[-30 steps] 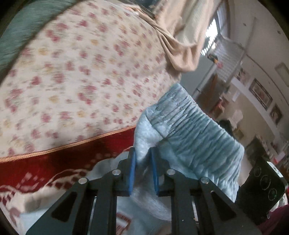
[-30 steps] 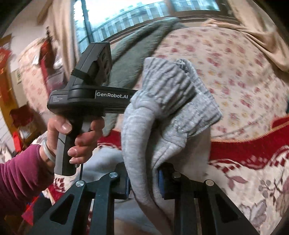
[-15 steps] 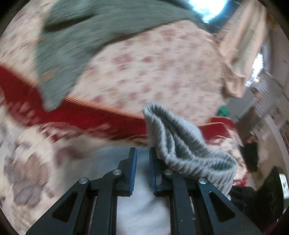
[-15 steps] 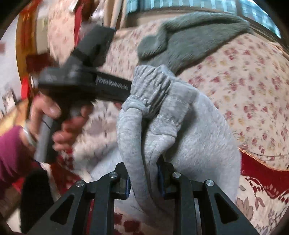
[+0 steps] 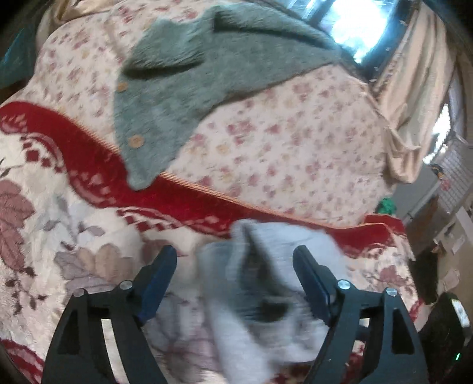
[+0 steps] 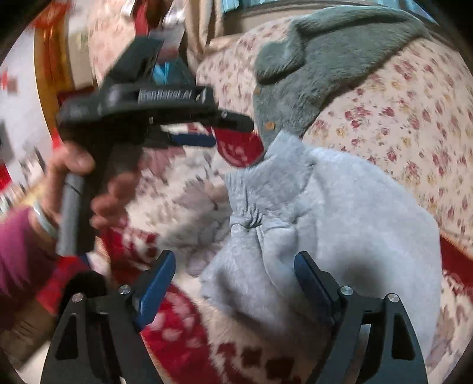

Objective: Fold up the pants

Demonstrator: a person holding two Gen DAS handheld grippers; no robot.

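Both grippers are spread wide and nothing is gripped. The pants (image 6: 340, 224) are seen bunched on the blanket (image 6: 189, 333), lying loose between the right gripper (image 6: 235, 283) fingers and, blurred, between the left gripper (image 5: 235, 280) fingers. The waistband is pointed toward 11 o'clock, so a drop for re-gripping is judged likely.

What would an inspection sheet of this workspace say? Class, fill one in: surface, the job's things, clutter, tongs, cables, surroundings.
Surface: red patterned blanket next to a floral sheet.
Job's things: grey pants bunched on the blanket, waistband towards the left tongs.
Clutter: grey-green cardigan with buttons, lying on the sheet.
Tongs: left tongs open, pants between the fingers, blurred; right tongs open, astride the pants. Left hand grips its handle.
Cables: nothing seen.
Surroundings: bright window, beige curtain.
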